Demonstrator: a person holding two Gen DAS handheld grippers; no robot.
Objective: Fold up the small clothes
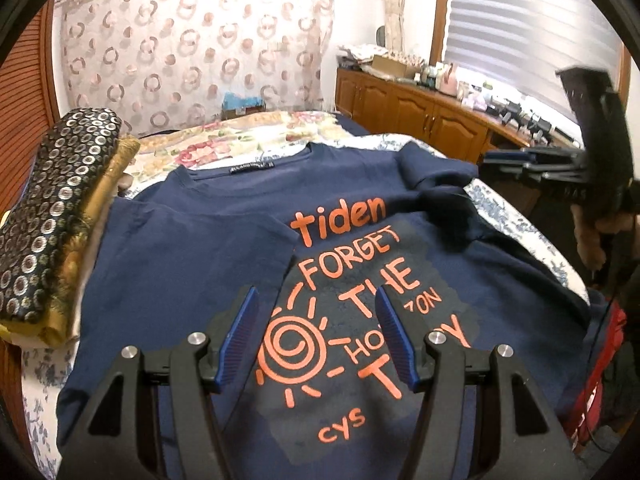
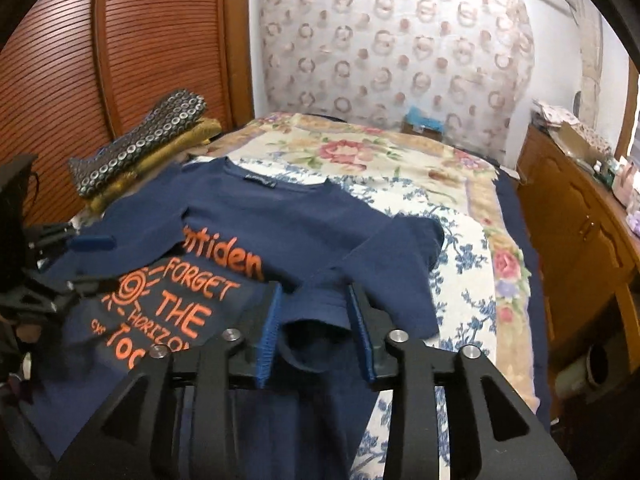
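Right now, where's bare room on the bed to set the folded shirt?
Free: the floral blanket beyond the shirt collar, and the blue-flowered sheet between the shirt's sleeve and the cabinet. Crowded: the side by the stacked fabrics.

Each camera sits just behind its own tongs, low and close over the bed [image 2: 472,216], facing the far curtained wall. The left view looks over the navy T-shirt [image 1: 224,256] print; the right view looks from the shirt's right edge. Both share the shirt, the folded fabrics [image 1: 52,216] at left, and the far curtain [image 2: 400,48].
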